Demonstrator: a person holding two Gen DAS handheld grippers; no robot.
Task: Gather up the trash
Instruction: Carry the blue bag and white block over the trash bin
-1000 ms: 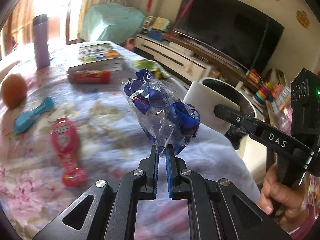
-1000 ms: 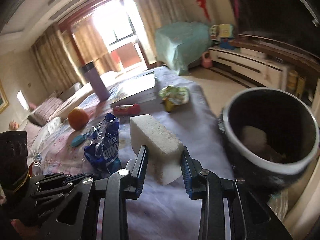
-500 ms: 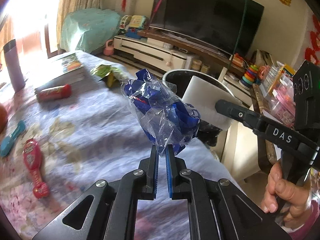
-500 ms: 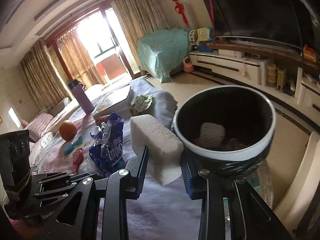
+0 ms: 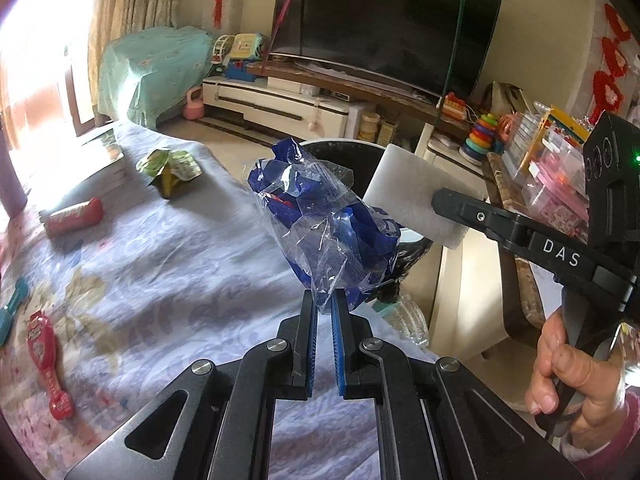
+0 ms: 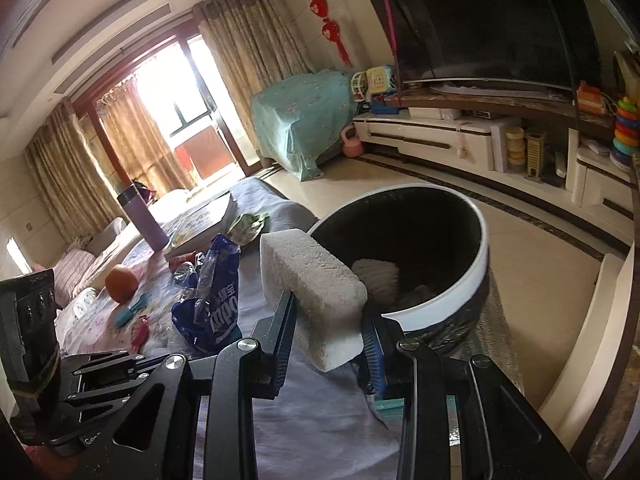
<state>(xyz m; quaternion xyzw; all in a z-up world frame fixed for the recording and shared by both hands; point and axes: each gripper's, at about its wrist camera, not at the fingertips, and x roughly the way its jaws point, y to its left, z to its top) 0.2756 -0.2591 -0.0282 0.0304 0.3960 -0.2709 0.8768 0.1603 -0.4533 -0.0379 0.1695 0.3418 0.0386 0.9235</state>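
Note:
My left gripper (image 5: 325,304) is shut on a crumpled blue and clear plastic wrapper (image 5: 328,224), held up over the table's right edge. The wrapper (image 6: 212,304) also shows at the left of the right wrist view. My right gripper (image 6: 328,320) is shut on a white foam block (image 6: 316,284), and in the left wrist view that block (image 5: 412,200) hangs just right of the wrapper. A round black bin with a white rim (image 6: 456,292) stands on the floor beyond the table edge, right of the block, with white rubbish inside. Its rim (image 5: 324,143) peeks out behind the wrapper.
On the floral tablecloth (image 5: 180,248) lie a green crumpled packet (image 5: 170,168), a red tube (image 5: 74,214), a red toy (image 5: 46,364), books, an orange (image 6: 120,278) and a purple flask (image 6: 142,216). A TV unit lines the far wall. A person's hand (image 5: 572,372) grips the right tool.
Both grippers have swung right, away from the table's middle towards the bin. The bin now fills more of the right wrist view, with the block at its near rim. Both grips held.

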